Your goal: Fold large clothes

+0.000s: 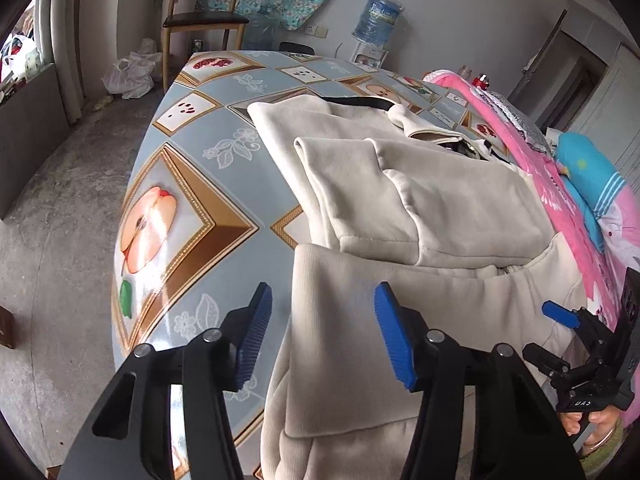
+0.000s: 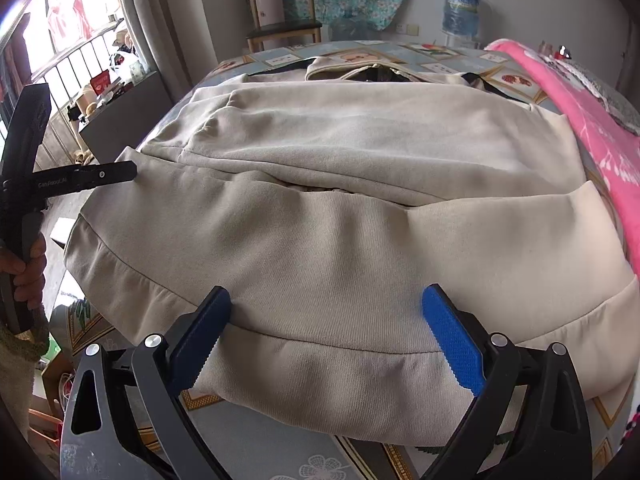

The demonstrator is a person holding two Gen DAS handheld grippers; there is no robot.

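Note:
A large beige hoodie [image 1: 420,208] lies on the table, sleeves folded over its body, the hem end nearest me; it fills the right wrist view [image 2: 360,160]. My left gripper [image 1: 324,340] is open, its jaws on either side of the hem's left corner, low over the cloth. My right gripper [image 2: 326,340] is open, jaws wide apart over the ribbed hem band [image 2: 340,376] at the table's front edge. The right gripper also shows in the left wrist view [image 1: 560,316], and the left gripper shows at the left of the right wrist view [image 2: 120,172].
The table wears a blue oilcloth [image 1: 192,216] with fruit pictures. A pink blanket [image 1: 560,200] and blue cushion [image 1: 592,176] lie along its right side. A wooden chair [image 1: 200,20] and water bottles [image 1: 378,16] stand beyond the far end. Concrete floor lies to the left.

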